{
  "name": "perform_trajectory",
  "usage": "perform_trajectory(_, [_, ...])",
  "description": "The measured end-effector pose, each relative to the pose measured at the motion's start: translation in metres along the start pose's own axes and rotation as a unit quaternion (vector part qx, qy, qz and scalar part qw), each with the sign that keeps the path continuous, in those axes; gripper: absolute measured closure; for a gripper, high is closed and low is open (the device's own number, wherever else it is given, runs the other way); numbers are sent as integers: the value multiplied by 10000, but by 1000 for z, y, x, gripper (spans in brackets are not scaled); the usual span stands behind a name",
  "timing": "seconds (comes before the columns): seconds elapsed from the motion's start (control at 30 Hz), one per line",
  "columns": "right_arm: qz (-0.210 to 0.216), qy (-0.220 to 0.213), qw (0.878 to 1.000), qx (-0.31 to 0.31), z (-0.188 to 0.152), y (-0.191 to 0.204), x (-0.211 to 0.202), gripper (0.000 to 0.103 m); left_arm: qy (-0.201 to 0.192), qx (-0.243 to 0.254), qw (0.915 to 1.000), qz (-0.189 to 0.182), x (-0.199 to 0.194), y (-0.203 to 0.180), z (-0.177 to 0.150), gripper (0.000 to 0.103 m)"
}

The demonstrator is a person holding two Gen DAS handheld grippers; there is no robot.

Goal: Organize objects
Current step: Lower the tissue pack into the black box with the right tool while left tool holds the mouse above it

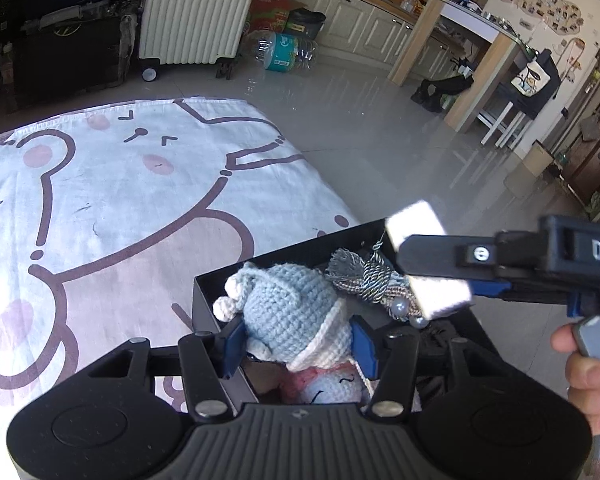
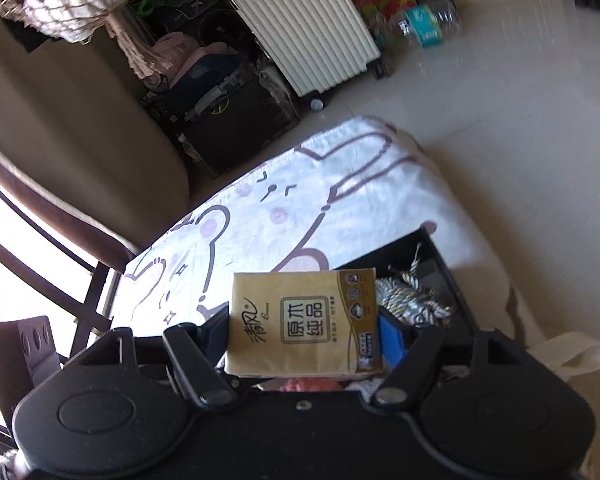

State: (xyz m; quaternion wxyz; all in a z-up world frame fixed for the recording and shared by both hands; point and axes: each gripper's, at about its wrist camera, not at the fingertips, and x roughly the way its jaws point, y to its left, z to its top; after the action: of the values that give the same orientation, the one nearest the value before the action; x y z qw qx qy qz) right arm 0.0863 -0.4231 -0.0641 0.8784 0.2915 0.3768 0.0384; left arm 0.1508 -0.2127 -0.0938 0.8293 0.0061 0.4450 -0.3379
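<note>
Grey tiled floor [image 1: 380,128] and a white ribbed suitcase [image 1: 196,8] form the background; nearer lies a white cloth printed with brown-outlined cartoon bears [image 1: 120,200], covering the tabletop. At its near right edge stands an open black rectangular box [image 1: 204,300]. Left gripper [image 1: 298,340]: blue-padded jaws pinching a pale blue crocheted doll with white trim [image 1: 288,308], held over the box's near end. Right gripper [image 2: 306,338]: jaws pinching a tan plastic-wrapped tissue pack with printed characters [image 2: 304,324], held above the box. Inside the box, toward its far right, lies a grey and silver twisted-cord tassel with pearl beads [image 1: 364,280], just beside the doll. A thumb and finger of the right hand [image 1: 584,368] appear at the right edge.
</note>
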Motion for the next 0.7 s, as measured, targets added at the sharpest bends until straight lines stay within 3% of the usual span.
perform_trajectory(0.23, [425, 450, 9963, 591, -4, -17, 33, 29, 96, 319, 9994, -60, 8, -1, -2, 48])
perform_trajectory(0.37, [443, 600, 9923, 985, -6, -30, 50, 29, 131, 435, 9989, -70, 12, -2, -2, 48])
perform_trajectory(0.5, [140, 496, 9936, 1009, -5, -35, 57, 29, 151, 423, 9990, -40, 13, -3, -1, 48])
perform_trajectory(0.7, [-565, 334, 9977, 150, -9, -12, 62, 30, 190, 731, 9970, 179, 14, -11, -2, 48])
